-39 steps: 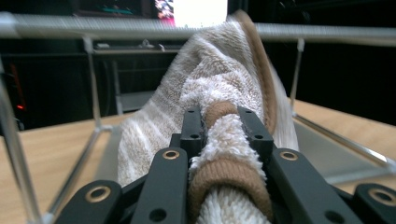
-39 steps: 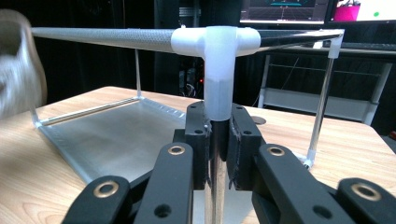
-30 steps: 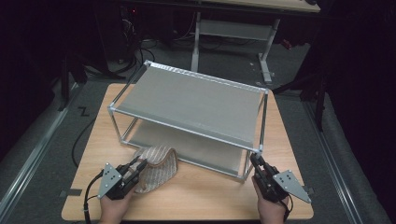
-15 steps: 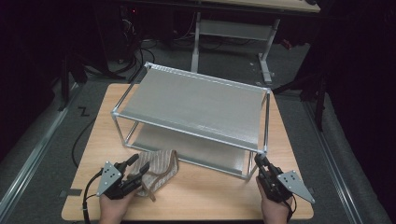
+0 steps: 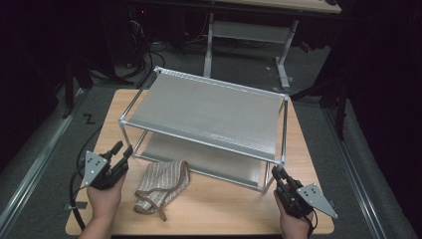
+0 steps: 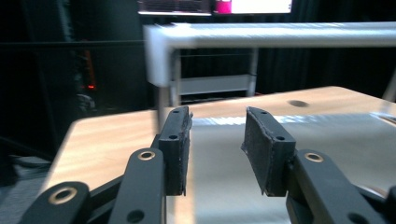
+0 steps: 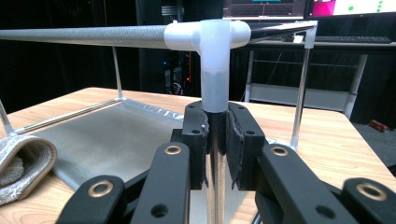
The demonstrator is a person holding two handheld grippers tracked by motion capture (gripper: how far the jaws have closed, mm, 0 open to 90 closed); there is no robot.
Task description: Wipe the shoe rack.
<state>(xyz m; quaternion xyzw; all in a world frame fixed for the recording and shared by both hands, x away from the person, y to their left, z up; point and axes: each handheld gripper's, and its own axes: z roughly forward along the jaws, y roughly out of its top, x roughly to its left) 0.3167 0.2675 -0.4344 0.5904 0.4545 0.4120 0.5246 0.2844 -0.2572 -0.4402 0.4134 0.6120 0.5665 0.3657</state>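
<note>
A two-level shelf rack (image 5: 209, 107) of metal tubes and grey mesh is standing on the wooden table (image 5: 224, 209), taking most of its middle and far part. The right gripper (image 5: 279, 180) is sitting near the front right corner of the table, and its jaws are closing tightly on the front right leg (image 7: 215, 154) of the rack; in the right gripper view the chrome tube is passing straight up between the two black pads to a white plastic corner joint (image 7: 214, 42).

The left gripper (image 5: 121, 155) is hovering near the front left corner of the table, just beside the left end of the rack's lower shelf. Its jaws have just been closing a little, and they are now standing partly apart with nothing between them.

A striped beige cloth (image 5: 161, 181) is lying flat on the table near the front edge, between both grippers, just beside the left one but apart from its fingers. Its far edge is touching the front rail of the lower shelf.
</note>
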